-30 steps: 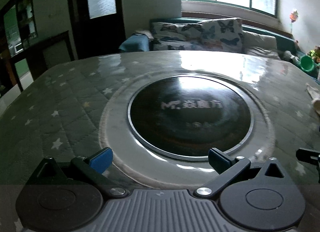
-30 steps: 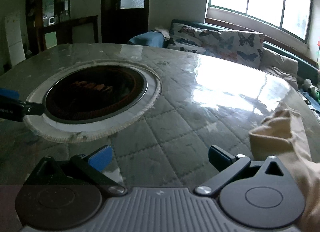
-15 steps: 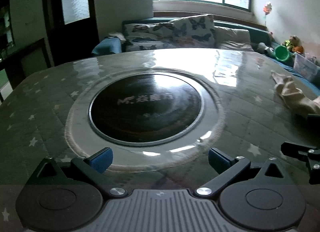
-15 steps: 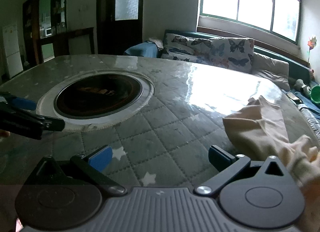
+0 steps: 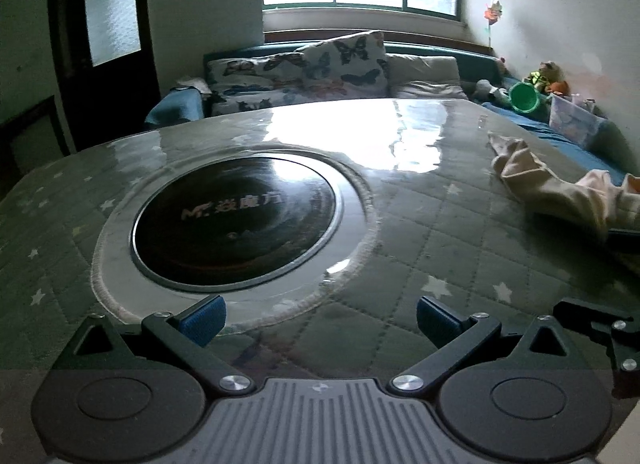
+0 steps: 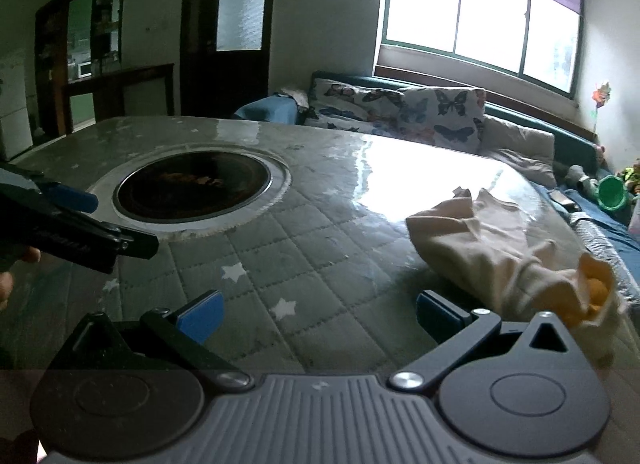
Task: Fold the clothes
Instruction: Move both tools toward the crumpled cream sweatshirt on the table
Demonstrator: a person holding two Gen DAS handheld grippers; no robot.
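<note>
A round table (image 5: pixel 400 232) fills both views, covered in a grey-green quilted cloth with white stars under a glossy clear sheet. A dark round cooktop (image 5: pixel 236 220) is set into its middle.

The garment (image 6: pixel 492 240), a cream-coloured piece of clothing, lies crumpled in a heap near the table's right edge. One end spreads flat toward the far edge; the near end is bunched, with a patch of orange showing in the folds.

The right gripper (image 6: pixel 316 316) hovers just over the near part of the table with its two blue-tipped fingers spread wide apart and nothing between them. The garment lies just beyond and to the right of its right finger (image 6: pixel 436 314); whether the cloth touches that finger cannot be told.

The left gripper (image 5: pixel 320 316) is also wide open and empty, above the near edge of the table just in front of the cooktop. From it, the garment (image 5: pixel 560 188) sits well off to the right, beyond the right gripper, whose dark body (image 5: pixel 600 324) shows at the right edge of that view.

In the right wrist view the left gripper (image 6: pixel 72 236) enters from the left, with a bit of the hand (image 6: pixel 16 264) holding it.

Behind the table stands a sofa (image 6: pixel 400 112) with butterfly-print cushions, under a bright window (image 6: pixel 480 16).
</note>
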